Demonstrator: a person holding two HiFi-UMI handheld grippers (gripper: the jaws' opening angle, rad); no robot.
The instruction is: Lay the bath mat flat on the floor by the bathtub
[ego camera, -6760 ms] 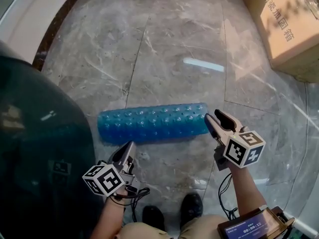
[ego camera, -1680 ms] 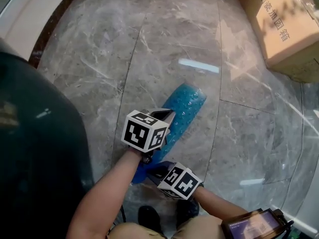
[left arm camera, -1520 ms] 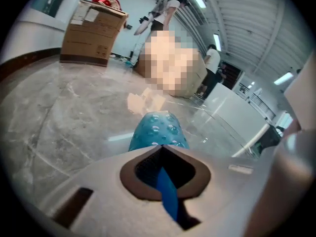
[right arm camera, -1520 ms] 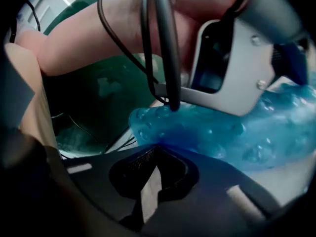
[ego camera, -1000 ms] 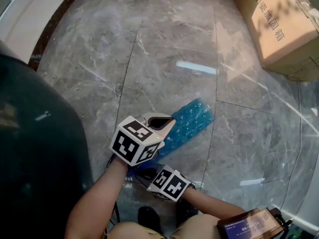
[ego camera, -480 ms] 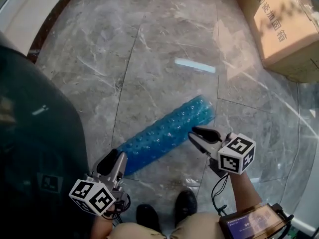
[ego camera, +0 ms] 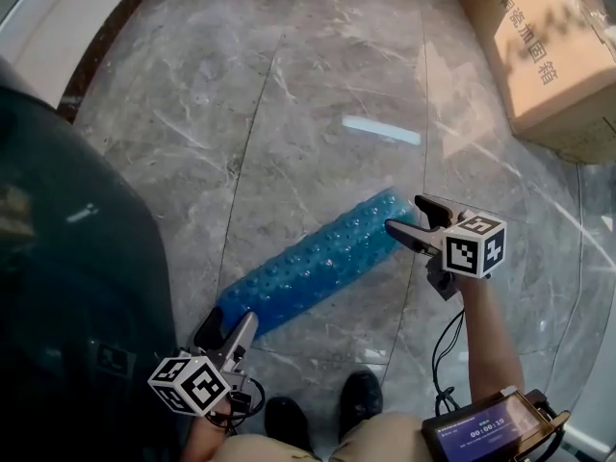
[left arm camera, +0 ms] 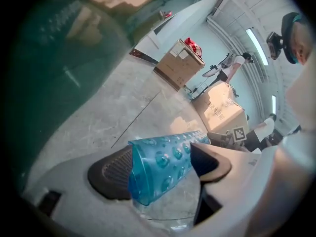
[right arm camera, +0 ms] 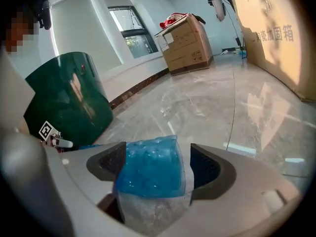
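rolled blue bath mat (ego camera: 308, 271), marble floor (ego camera: 318, 114)

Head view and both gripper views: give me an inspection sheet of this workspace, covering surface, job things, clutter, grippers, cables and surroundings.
Surface: grey marble floor, glossy.
Job's things: blue bath mat lies diagonally, rolled into a long strip, not laid flat.
Clutter: cardboard box at far right.
Grippers: left gripper at the mat's near end, right gripper at its far end. The jaws of both have just been opening and stand apart, with a mat end between them, unclamped.
Cables: black cable hangs from the right gripper; another loops under the left.
Surroundings: dark green tub at left, white curved ledge beyond, the person's shoes below.
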